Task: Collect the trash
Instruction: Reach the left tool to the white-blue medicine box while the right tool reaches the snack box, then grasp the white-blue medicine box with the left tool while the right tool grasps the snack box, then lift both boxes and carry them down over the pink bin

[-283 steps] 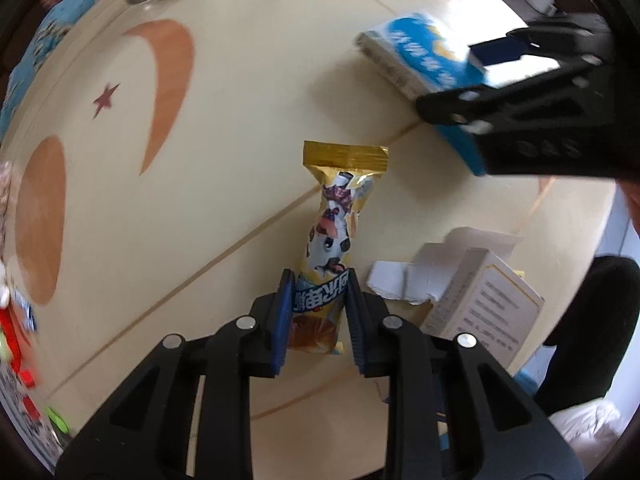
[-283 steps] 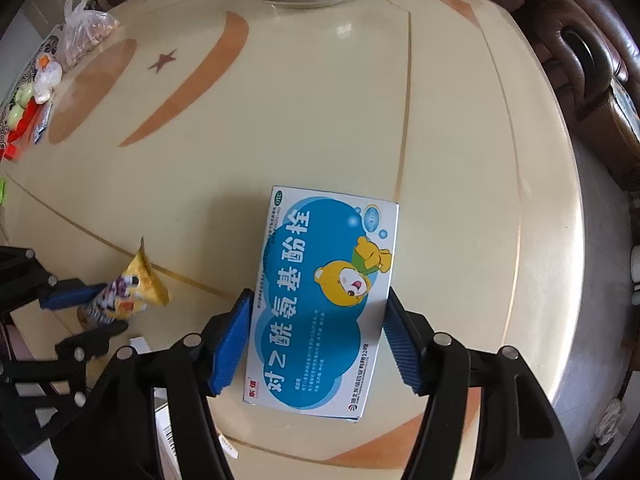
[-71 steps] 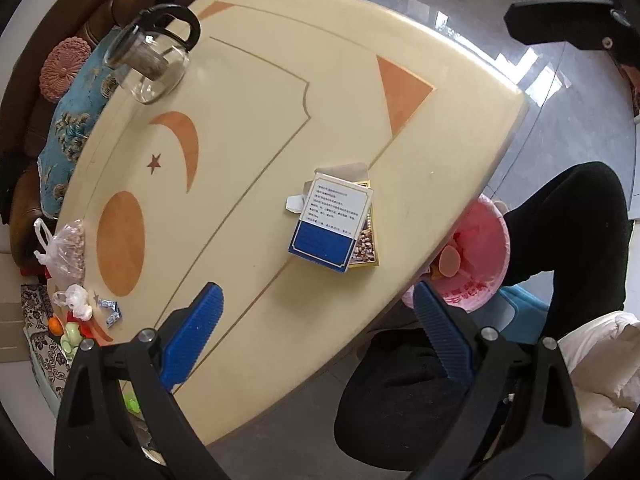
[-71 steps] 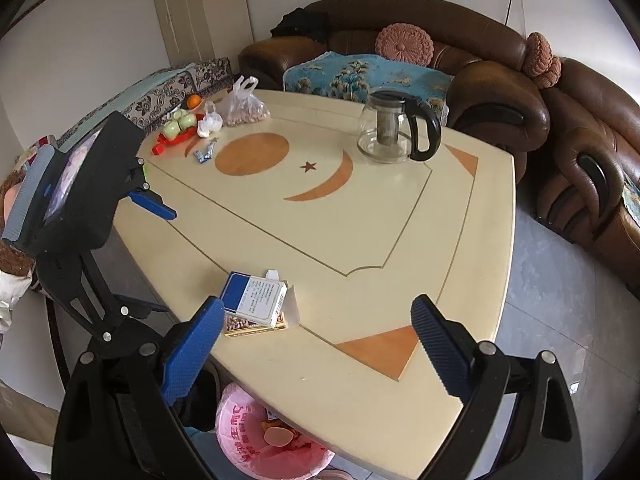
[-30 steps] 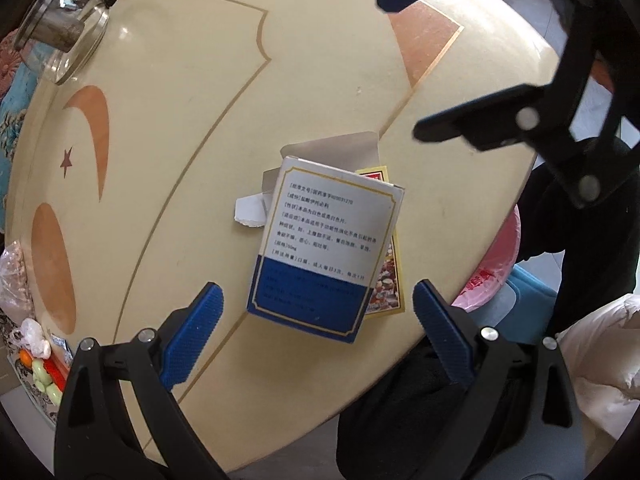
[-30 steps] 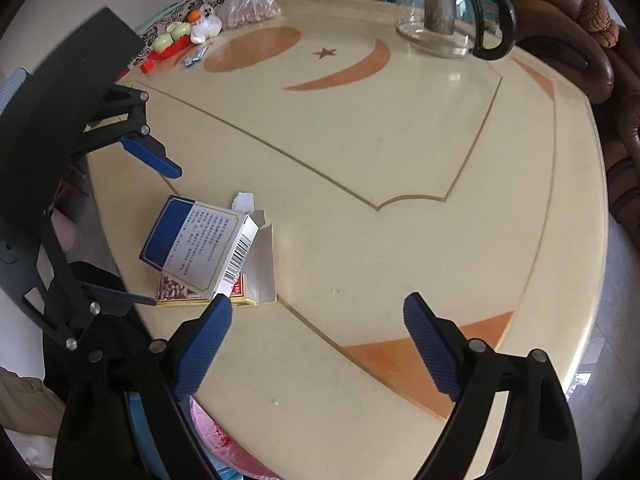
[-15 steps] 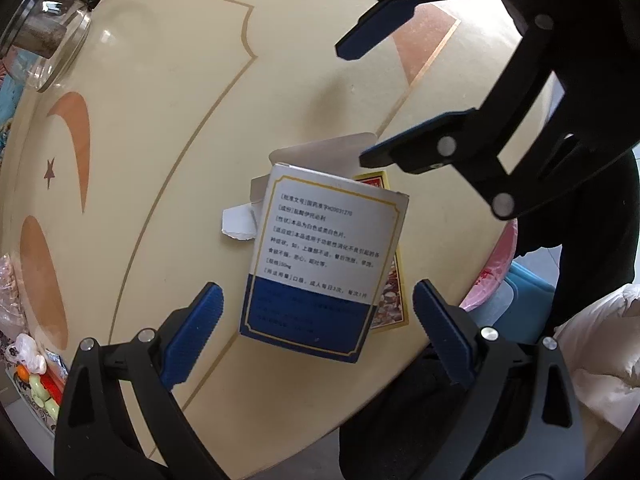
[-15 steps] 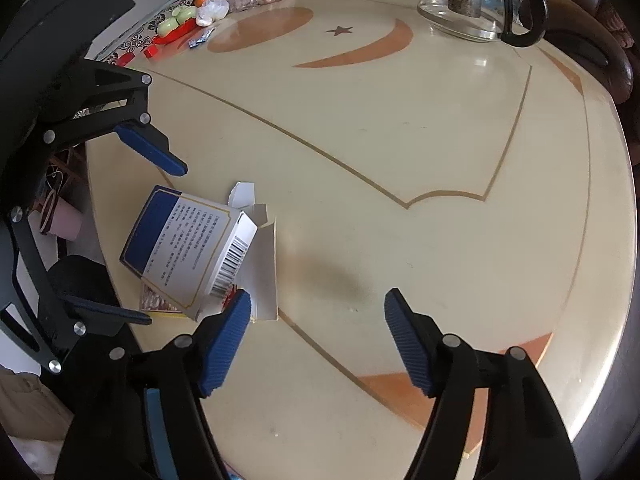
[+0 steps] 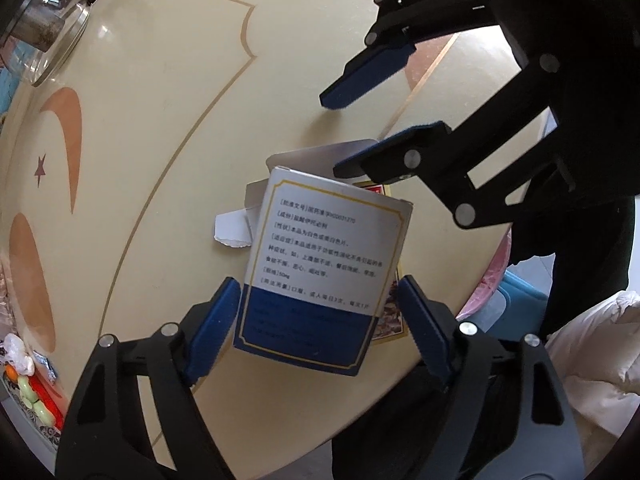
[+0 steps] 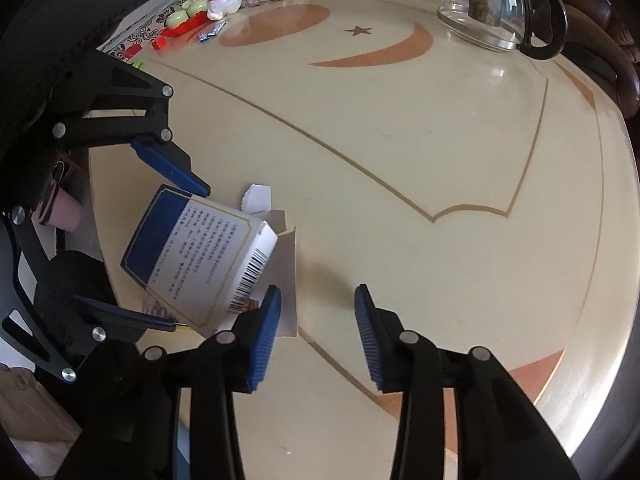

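Left wrist view: the left gripper has its jaws spread around the blue-and-white medicine box near the table edge, not clamped yet, so I'd centre the box before squeezing its sides. Right wrist view: the right gripper is parted and empty beside the box's loose flap; I'd keep it clear.

Yellow packet mostly hidden under medicine box, glass teapot cut by edge
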Tool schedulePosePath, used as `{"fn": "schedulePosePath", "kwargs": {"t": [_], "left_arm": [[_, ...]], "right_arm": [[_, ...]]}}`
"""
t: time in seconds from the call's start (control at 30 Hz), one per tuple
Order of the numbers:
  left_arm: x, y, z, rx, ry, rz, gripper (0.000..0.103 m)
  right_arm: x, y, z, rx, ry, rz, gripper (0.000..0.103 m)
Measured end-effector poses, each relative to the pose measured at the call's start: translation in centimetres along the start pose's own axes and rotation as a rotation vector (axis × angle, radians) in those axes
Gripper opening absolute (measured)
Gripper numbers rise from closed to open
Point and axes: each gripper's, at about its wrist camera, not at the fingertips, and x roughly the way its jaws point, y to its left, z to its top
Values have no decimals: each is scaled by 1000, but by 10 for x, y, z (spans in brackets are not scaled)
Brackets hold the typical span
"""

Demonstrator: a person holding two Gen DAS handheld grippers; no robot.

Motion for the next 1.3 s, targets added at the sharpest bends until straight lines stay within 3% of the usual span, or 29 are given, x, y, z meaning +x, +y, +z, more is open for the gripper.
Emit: {"fn": "schedulePosePath", "kwargs": {"t": [0.1,0.2,0.37,0.5,0.63,0.83,1.3], "left_arm": [[-1,1,0,-9,-4,-14,76],[-1,3,-2,-35,-10,-43,70],[-3,7,-3,-69,-41,-52,66],[-3,6,-5,-91,-48,-45,66],[-5,14,-8,-154,-68,-66,66],[-9,30,-18,-271,-87,-98,65],[-29,29,-34,-335,-108,-29,65]], "right_arm": [[1,1,-1,4,-3,6,27],[3,-1,-1,41,-3,64,17],[4,0,-2,66,3,52,3],[5,2,-2,94,5,52,2],[3,-3,-6,150,6,105,1],[-6,-3,-9,182,-4,89,1],[-43,10,-9,188,-43,-8,1]]}}
